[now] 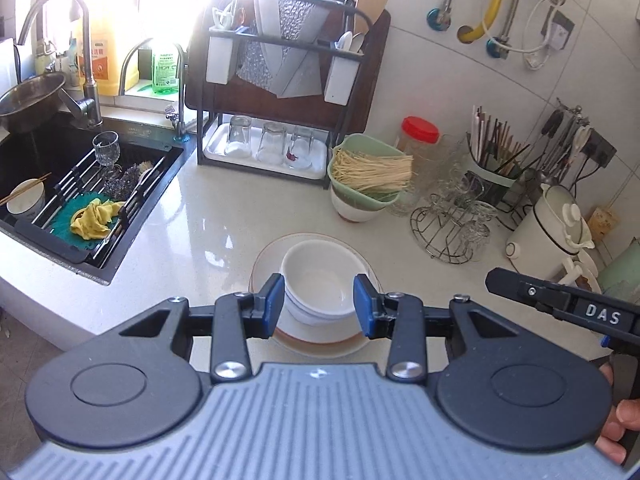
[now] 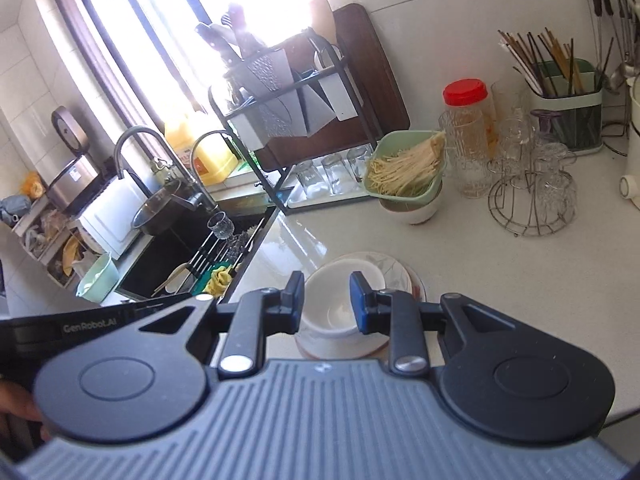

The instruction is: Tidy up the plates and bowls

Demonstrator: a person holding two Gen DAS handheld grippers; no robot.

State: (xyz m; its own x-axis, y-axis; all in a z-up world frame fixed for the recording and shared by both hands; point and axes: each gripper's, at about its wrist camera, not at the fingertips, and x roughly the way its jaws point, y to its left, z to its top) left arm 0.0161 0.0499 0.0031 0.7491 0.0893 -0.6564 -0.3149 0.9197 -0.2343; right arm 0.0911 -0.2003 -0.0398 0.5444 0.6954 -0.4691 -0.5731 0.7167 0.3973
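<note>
Stacked white bowls (image 1: 320, 280) glazed ceramic, glossy, on a glazed plate (image 1: 320, 342) with a brownish rim. Countertop (image 1: 224, 216) pale speckled stone, polished, reflecting window light. Sink (image 1: 28, 156) dark and matt; tap (image 1: 86, 60) brushed metal. Yellow cloth (image 1: 94, 218) soft, crumpled. Upturned glasses (image 1: 272, 144) clear glass. Wire stand (image 1: 440, 232) shiny metal. Cutting board (image 2: 360, 64) dark wood. Gripper pads (image 1: 276, 304) blue, rubbery, matt.

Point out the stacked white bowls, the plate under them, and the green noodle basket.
stacked white bowls (image 1: 320, 276): left wrist view, inside of the top bowl.
plate (image 1: 320, 346): left wrist view, near rim, below the bowls.
green noodle basket (image 2: 416, 196): right wrist view, front wall.
</note>
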